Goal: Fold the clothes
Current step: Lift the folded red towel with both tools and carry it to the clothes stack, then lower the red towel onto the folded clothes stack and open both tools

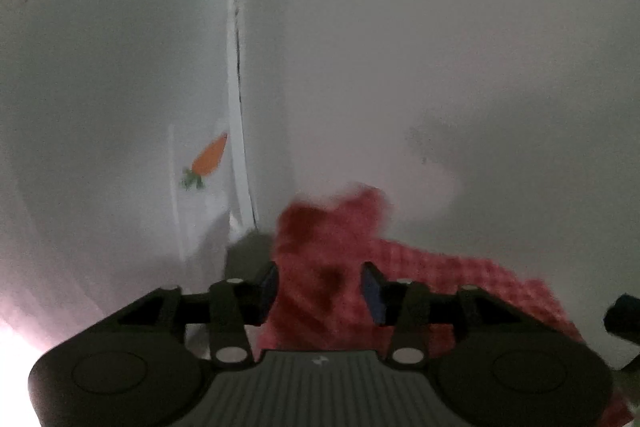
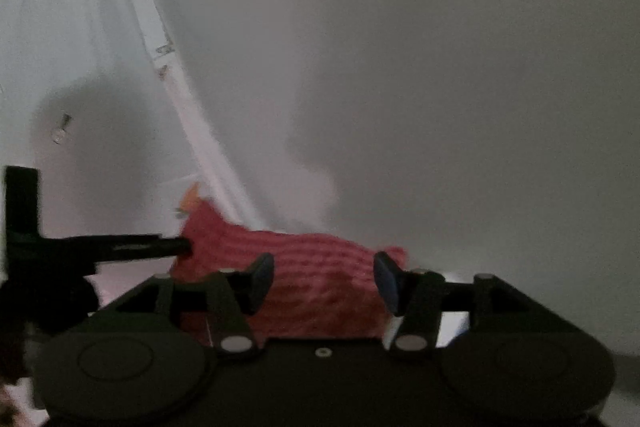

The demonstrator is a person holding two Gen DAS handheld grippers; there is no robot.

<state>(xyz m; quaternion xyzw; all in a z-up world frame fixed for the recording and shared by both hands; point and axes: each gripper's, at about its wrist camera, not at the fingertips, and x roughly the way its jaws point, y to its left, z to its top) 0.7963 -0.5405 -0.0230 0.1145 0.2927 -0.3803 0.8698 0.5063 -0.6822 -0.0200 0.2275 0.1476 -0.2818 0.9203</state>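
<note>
Lettering unreadable on red checked cloth (image 1: 320, 267)

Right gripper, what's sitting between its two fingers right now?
In the right wrist view, the red checked cloth lies bunched between the open fingers of the right gripper; the pads don't appear to press on it.

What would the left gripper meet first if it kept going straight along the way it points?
Most likely the red checked cloth, which lies bunched between the open fingers of the left gripper and ahead of them. Blur leaves depth uncertain.
</note>
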